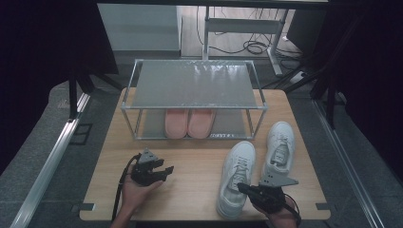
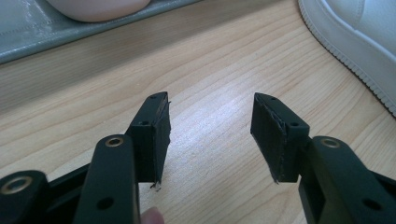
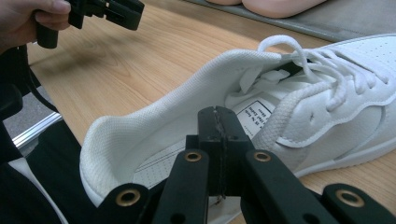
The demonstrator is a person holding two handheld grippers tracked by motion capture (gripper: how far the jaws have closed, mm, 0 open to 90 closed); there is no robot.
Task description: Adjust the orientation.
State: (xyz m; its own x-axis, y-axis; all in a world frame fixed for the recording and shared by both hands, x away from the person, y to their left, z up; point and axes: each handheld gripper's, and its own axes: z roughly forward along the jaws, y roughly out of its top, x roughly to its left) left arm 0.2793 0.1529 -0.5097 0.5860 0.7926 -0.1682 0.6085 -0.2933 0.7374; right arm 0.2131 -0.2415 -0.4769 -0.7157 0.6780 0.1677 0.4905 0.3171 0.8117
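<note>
A: High view first: the wooden table (image 1: 190,180) is carrying a metal shoe rack (image 1: 192,85) at its far side, with a pair of pink slippers (image 1: 189,122) sitting on the lower shelf.

B: And the white sneakers?

A: They are lying on the table in front of the rack, toward the right. The left sneaker (image 1: 236,178) is pointing its toe at the rack, and the right sneaker (image 1: 279,147) is resting just beside it, farther back.

B: What are the grippers doing?

A: The right gripper (image 1: 244,188) is hovering at the left sneaker's heel opening. In the right gripper view its jaws are pressing together with nothing between them, over the collar (image 3: 187,93).

B: The other one?

A: The left gripper (image 1: 166,170) is sitting in the person's hand (image 1: 138,190) over bare wood, well apart from the shoes, its jaws standing wide and holding nothing.
</note>
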